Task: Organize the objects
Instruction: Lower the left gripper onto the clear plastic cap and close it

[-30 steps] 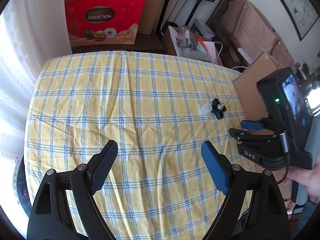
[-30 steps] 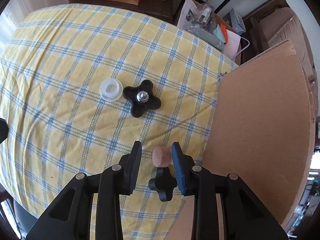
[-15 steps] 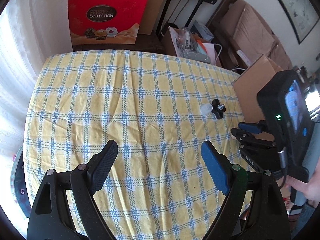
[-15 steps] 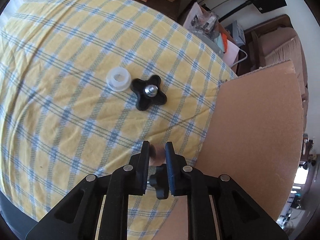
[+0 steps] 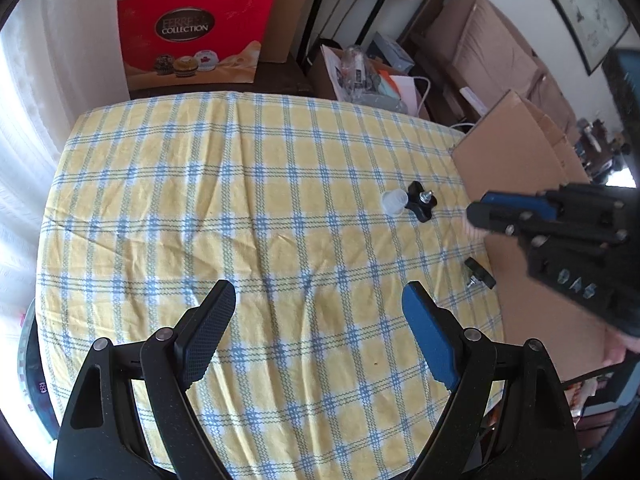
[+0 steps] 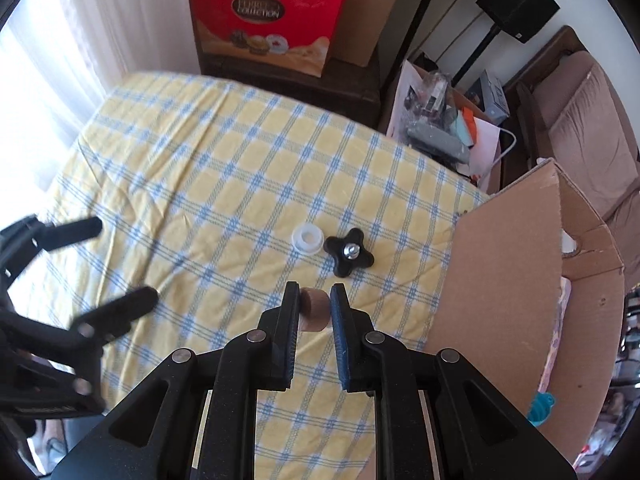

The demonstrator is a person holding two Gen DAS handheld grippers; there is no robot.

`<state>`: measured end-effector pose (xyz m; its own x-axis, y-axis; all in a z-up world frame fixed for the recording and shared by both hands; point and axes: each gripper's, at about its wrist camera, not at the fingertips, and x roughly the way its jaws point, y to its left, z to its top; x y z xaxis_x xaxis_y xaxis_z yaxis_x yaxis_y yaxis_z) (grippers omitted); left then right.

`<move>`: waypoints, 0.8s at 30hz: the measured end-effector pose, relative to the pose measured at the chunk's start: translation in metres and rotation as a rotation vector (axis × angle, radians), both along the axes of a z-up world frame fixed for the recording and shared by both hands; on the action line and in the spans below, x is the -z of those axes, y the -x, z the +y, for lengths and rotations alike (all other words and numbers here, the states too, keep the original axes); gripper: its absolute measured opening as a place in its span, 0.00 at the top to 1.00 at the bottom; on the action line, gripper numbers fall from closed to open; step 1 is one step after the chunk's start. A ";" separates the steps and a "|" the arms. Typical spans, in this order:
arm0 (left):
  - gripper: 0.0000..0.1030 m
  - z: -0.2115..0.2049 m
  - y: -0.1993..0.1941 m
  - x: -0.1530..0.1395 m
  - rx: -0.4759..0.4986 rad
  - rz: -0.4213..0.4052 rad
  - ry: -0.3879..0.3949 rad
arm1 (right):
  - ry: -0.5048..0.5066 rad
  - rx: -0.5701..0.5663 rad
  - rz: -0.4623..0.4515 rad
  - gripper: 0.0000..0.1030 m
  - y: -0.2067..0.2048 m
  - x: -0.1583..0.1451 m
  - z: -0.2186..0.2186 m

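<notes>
Wooden cylinder (image 6: pixel 314 309) sits clamped between the two pads of my right gripper (image 6: pixel 314 312), held clear above the checked tablecloth (image 6: pixel 224 184). Beyond it on the cloth I see a black star knob (image 6: pixel 349 252) with its bolt pointing up, touching or just beside a white plastic cap (image 6: pixel 307 239). A second star knob (image 5: pixel 479 273) lies on its side near the cardboard box (image 6: pixel 500 264) at the table's right edge. My left gripper (image 5: pixel 319 322) hovers over the cloth, jaws spread wide, nothing between them.
</notes>
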<state>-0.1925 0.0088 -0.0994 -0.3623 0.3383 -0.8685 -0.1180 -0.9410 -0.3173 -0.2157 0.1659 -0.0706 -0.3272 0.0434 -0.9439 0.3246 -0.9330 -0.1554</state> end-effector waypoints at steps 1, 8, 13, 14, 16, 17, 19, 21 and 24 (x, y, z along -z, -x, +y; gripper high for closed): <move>0.19 0.002 0.001 0.001 0.000 -0.003 0.001 | 0.015 0.006 0.005 0.86 -0.001 -0.004 0.002; 0.22 0.027 0.017 0.003 0.026 0.025 0.023 | 0.068 0.023 0.031 0.86 0.000 -0.023 0.015; 0.33 0.052 0.037 0.005 0.050 0.044 0.021 | 0.101 0.032 0.042 0.86 0.002 -0.031 0.027; 0.34 0.056 0.042 0.007 0.053 0.046 0.019 | 0.110 0.032 0.043 0.86 0.003 -0.033 0.029; 0.36 0.064 0.051 0.010 0.055 0.046 0.018 | 0.118 0.029 0.043 0.86 0.005 -0.036 0.033; 0.37 0.069 0.056 0.012 0.059 0.044 0.012 | 0.115 0.027 0.046 0.86 0.005 -0.037 0.034; 0.38 0.076 0.063 0.016 0.064 0.040 0.009 | 0.105 0.026 0.052 0.86 0.007 -0.039 0.037; 0.42 0.085 0.068 0.020 0.075 0.033 0.016 | 0.116 0.027 0.053 0.86 0.008 -0.041 0.041; 0.46 0.096 0.073 0.026 0.093 0.022 0.022 | 0.125 0.028 0.062 0.86 0.008 -0.043 0.046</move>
